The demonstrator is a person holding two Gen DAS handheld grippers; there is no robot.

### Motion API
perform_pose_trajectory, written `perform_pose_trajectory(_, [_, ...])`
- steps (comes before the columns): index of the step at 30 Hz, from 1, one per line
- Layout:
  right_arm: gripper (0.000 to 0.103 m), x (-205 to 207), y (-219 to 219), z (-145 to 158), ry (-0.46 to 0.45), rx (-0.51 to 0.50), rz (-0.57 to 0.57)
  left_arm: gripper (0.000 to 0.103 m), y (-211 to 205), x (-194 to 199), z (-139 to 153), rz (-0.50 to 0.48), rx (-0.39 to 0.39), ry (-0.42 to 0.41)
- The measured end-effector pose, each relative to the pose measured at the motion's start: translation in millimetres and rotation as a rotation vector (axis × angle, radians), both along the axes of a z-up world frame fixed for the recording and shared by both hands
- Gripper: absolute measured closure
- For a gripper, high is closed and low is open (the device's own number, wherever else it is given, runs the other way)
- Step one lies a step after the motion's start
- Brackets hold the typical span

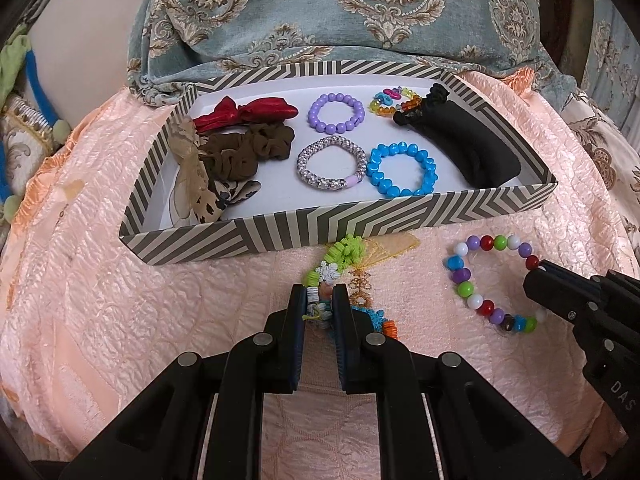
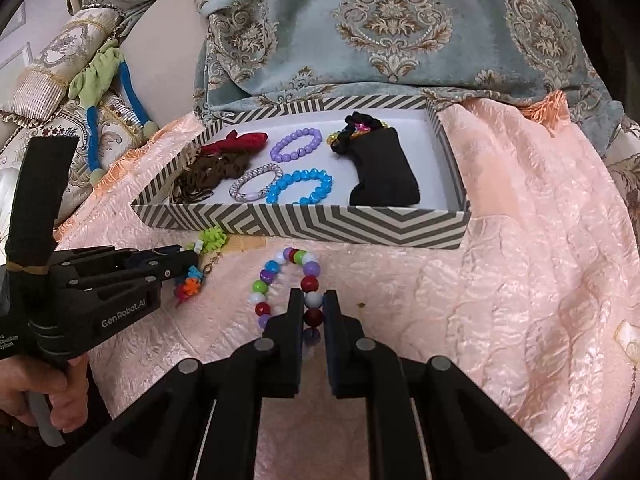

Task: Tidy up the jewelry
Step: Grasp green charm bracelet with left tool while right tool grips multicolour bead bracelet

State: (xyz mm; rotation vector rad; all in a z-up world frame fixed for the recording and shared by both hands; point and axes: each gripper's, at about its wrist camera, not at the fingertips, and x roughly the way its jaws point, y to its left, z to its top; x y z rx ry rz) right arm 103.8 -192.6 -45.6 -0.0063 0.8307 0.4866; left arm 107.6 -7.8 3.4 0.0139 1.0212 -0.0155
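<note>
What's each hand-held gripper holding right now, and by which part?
Left hand-held gripper pinches the multicolour hair tie mid-length. Right hand-held gripper pinches the bead bracelet by its right-side beads.

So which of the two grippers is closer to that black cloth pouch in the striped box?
Right. The right gripper sits just in front of the black cloth pouch; the left gripper is further left, opposite the box's middle.

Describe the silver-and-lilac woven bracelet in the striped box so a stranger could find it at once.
Start at the grey-and-cream striped cardboard box on the peach quilted cloth. Along the box's near wall, in the middle, lies the silver-and-lilac woven bracelet, between the brown fabric scrunchie and the bright blue beaded bracelet. It alone is a braided cord ring rather than separate beads.
</note>
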Motion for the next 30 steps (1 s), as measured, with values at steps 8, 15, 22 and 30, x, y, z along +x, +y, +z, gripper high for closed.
perform_pose_trajectory(8, [0.094,-1.2,3.3,-0.7,-0.003,-0.014,0.011,0.103,-0.2,0.0,-0.1,0.0,-0.001,0.001])
perform_pose_trajectory(15, [0.094,-1.3,3.4,-0.5,-0.004,-0.019,0.011,0.103,-0.2,0.0,0.0,0.001,-0.001,0.001])
perform_pose_trajectory(22, [0.094,-1.5,4.0,-0.1,-0.007,-0.026,0.016,0.103,-0.4,0.0,-0.4,0.001,0.0,0.001])
perform_pose_trajectory(30, [0.094,-2.0,8.7,-0.5,-0.005,-0.04,0.033,0.103,-0.6,-0.3,-0.5,0.001,0.0,0.001])
